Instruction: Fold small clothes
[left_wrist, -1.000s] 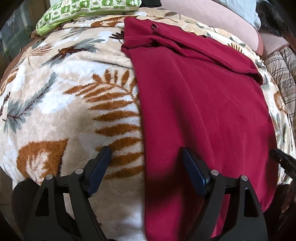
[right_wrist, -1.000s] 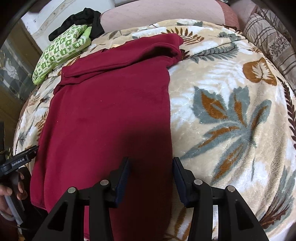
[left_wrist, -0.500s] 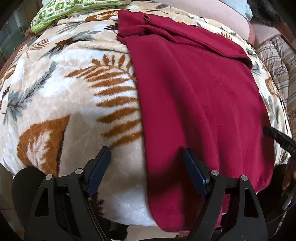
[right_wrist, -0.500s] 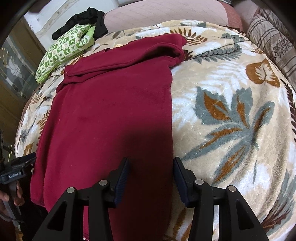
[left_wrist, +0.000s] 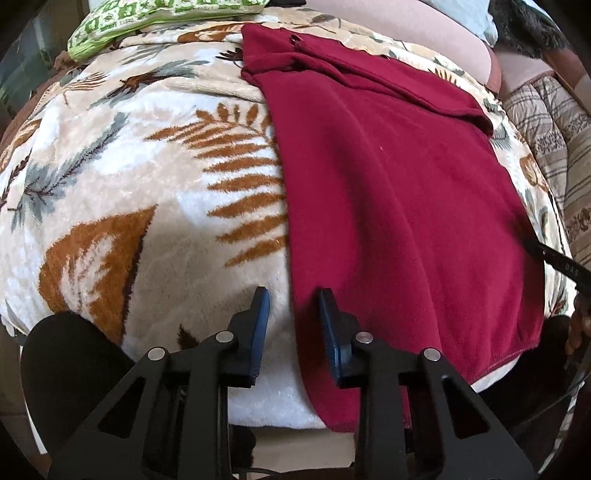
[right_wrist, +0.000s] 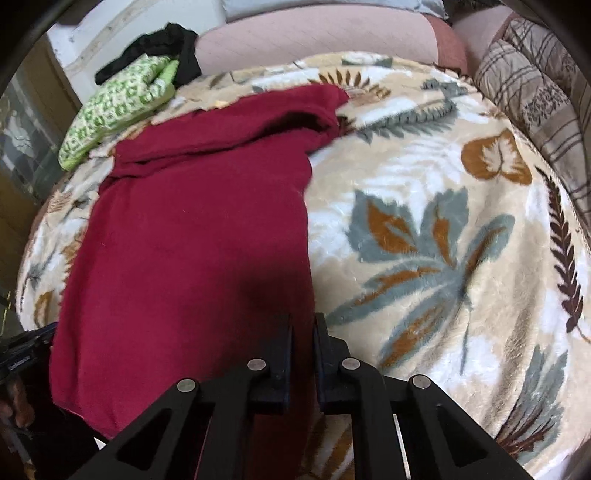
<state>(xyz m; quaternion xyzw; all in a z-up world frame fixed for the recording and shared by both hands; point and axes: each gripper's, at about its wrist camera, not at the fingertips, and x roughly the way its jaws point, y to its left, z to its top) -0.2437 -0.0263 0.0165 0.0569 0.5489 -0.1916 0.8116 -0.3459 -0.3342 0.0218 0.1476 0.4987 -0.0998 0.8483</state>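
A dark red garment (left_wrist: 388, 177) lies flat on a leaf-patterned blanket (left_wrist: 129, 177), its far end folded over. My left gripper (left_wrist: 293, 302) straddles the garment's near left edge with its jaws partly closed and a gap still between them. In the right wrist view the garment (right_wrist: 199, 240) fills the left half. My right gripper (right_wrist: 302, 328) is nearly shut with the garment's near right edge pinched between its jaws. The right gripper's tip also shows in the left wrist view (left_wrist: 561, 260).
A green patterned cloth (right_wrist: 114, 114) and a black cloth (right_wrist: 162, 48) lie at the far left. A pink cushion (right_wrist: 314, 37) sits behind the blanket (right_wrist: 443, 221). A striped quilt (right_wrist: 535, 96) lies at the right.
Both grippers have drawn back to the garment's near edge and closed their jaws: the right one onto the right edge, the left one partway around the left edge.
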